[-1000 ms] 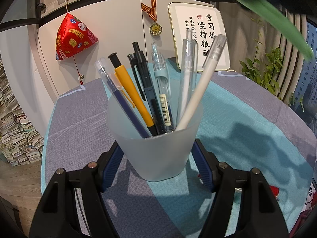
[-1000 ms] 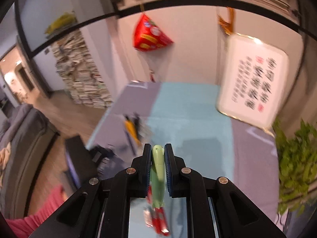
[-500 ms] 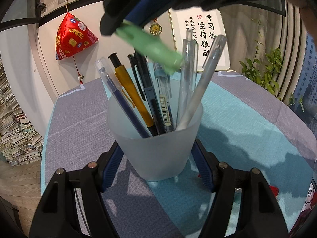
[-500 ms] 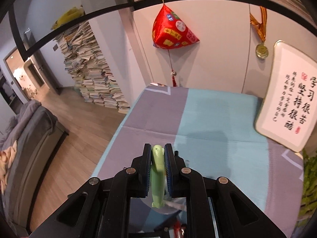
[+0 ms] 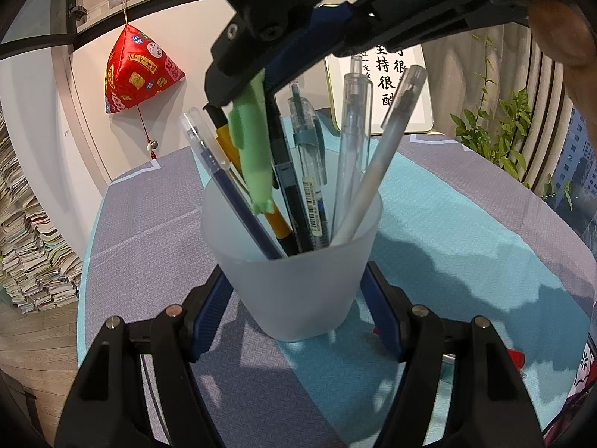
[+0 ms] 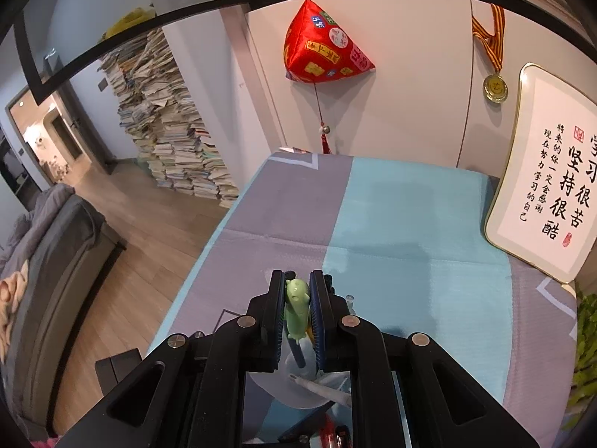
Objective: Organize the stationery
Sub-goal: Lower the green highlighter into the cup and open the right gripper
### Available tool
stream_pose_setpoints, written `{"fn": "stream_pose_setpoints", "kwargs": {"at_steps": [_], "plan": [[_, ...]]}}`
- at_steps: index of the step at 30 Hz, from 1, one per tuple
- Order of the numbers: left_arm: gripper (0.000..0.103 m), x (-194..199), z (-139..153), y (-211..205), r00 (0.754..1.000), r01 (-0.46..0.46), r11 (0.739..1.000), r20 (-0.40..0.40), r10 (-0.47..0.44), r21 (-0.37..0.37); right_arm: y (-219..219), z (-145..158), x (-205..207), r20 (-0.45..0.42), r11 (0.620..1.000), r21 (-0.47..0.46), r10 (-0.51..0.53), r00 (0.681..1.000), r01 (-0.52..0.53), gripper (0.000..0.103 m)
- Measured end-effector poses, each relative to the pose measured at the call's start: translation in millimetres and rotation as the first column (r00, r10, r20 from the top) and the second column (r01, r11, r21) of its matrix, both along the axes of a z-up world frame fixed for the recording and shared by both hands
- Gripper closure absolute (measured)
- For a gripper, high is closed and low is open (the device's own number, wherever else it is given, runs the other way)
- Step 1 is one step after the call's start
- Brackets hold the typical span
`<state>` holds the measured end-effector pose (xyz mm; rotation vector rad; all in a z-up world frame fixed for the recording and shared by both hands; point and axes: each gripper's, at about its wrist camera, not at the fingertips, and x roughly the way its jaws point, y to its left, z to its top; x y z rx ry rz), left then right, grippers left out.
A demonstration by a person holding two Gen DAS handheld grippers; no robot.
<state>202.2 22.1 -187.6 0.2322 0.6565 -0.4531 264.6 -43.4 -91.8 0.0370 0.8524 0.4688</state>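
A frosted plastic cup (image 5: 294, 280) stands on the blue and grey tablecloth (image 5: 447, 224), and my left gripper (image 5: 294, 298) is shut on its lower sides. Several pens stand in it: a blue one (image 5: 231, 190), a yellow and black one (image 5: 278, 226), clear ones (image 5: 350, 142) and a white one (image 5: 377, 171). Just above the cup, my right gripper (image 5: 246, 86) (image 6: 297, 291) is shut on a light green figure-shaped pen (image 5: 252, 149) (image 6: 296, 310). The green pen points down, its lower end at the cup's mouth among the other pens. The cup (image 6: 298, 384) shows below the right fingers.
A framed calligraphy board (image 6: 548, 194) leans at the table's back right, beside a green plant (image 5: 500, 138). A red pyramid ornament (image 6: 324, 48) and a medal (image 6: 495, 87) hang on the cabinet behind. The table's left edge drops to a wooden floor with book stacks (image 6: 175, 138).
My right gripper came in from the upper right with the green pen, sank over the cup, and the pen swung from slanting to pointing down. The left gripper and cup stayed still.
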Motion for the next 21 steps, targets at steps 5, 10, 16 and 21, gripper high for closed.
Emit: {"fn": "stream_pose_setpoints", "kwargs": {"at_steps": [5, 10, 16, 21], "plan": [[0.034, 0, 0, 0, 1.0, 0.0, 1.0, 0.0, 0.0, 0.0, -1, -2, -2, -0.011, 1.0, -0.012, 0.005, 1.0, -0.005, 0.089], [0.034, 0, 0, 0, 1.0, 0.0, 1.0, 0.0, 0.0, 0.0, -3, -3, -5, -0.028, 1.0, -0.015, 0.006, 1.0, -0.006, 0.089], [0.034, 0, 0, 0, 1.0, 0.0, 1.0, 0.0, 0.0, 0.0, -8, 3, -15, -0.006, 1.0, -0.023, 0.008, 1.0, -0.008, 0.089], [0.034, 0, 0, 0, 1.0, 0.0, 1.0, 0.0, 0.0, 0.001, -18, 12, -31, 0.017, 1.0, -0.022, 0.004, 1.0, -0.003, 0.089]]}}
